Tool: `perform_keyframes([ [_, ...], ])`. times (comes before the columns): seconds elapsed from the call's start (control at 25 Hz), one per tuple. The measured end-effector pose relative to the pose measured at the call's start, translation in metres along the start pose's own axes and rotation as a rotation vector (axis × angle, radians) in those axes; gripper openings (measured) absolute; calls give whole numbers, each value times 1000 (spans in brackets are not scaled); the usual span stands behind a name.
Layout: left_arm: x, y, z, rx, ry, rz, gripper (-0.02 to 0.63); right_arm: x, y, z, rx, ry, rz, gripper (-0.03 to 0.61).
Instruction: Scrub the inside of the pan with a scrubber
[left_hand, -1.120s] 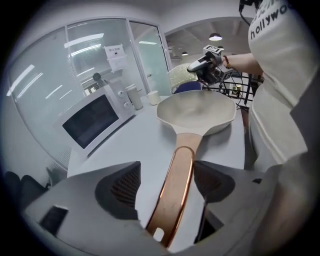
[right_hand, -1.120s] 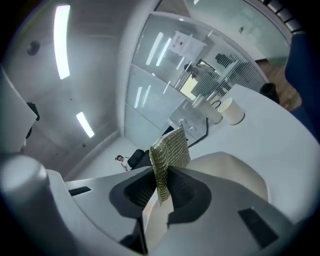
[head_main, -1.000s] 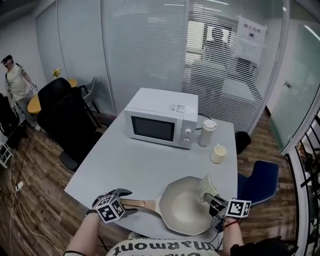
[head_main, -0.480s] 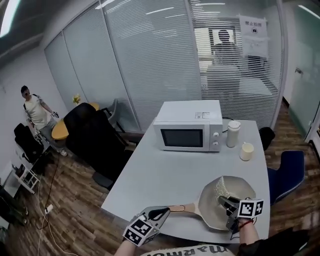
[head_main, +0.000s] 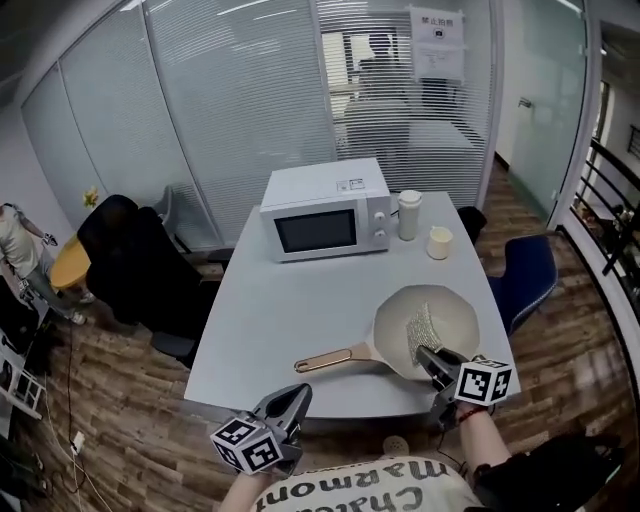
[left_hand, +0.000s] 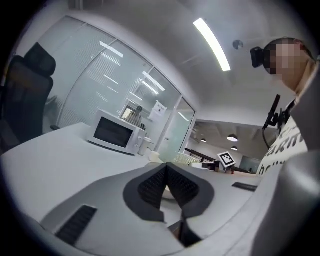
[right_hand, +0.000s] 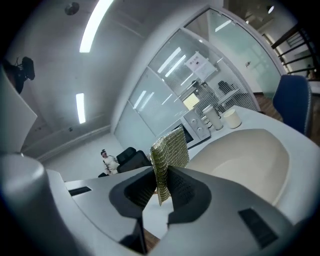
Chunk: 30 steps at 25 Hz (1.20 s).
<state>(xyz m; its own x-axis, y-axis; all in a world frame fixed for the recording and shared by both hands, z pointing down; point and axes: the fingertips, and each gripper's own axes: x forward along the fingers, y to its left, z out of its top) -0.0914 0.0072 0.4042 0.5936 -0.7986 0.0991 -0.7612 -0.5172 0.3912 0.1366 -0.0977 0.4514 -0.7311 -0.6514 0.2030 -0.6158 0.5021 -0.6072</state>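
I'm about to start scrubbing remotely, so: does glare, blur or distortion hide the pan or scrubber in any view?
Head view: sharp, evenly lit, fisheye-curved edges; pan and scrubber plain. Right gripper view: strong fisheye, dark corners, bright ceiling light, scrubber sharp between the fingers. Left gripper view: same distortion, glaring ceiling strip.

"What stands round the grey table (head_main: 290, 330)?"

"Wood floor (head_main: 110, 390) all about; black chairs (head_main: 135, 265) at nine o'clock; a blue chair (head_main: 527, 275) at three."

"And beyond?"

"Glass walls (head_main: 230, 120) with blinds (head_main: 400, 110) at twelve, a notice (head_main: 437, 42) stuck on; a railing (head_main: 612, 205) at two; strip lights (left_hand: 212, 45) on the ceiling (left_hand: 150, 45); a microwave (head_main: 325, 212) at the table's far end."
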Motion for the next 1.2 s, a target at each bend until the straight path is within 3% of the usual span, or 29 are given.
perform_keyframes([
  [0.32, -6, -29, -6, 116, 45, -44, -9, -60, 18, -1, -47, -63, -117, 64],
  [0.52, -10, -41, -8, 124, 45, -70, -9, -76, 24, -7, -97, -48, -168, 64],
  [0.68, -12, -45, -10, 159, 53, -78, -9, -80, 29, -6, -111, -60, -180, 64],
  [1.2, -26, -33, -10, 156, 50, -32, -9, -68, 33, -16, -156, -14, -193, 64],
])
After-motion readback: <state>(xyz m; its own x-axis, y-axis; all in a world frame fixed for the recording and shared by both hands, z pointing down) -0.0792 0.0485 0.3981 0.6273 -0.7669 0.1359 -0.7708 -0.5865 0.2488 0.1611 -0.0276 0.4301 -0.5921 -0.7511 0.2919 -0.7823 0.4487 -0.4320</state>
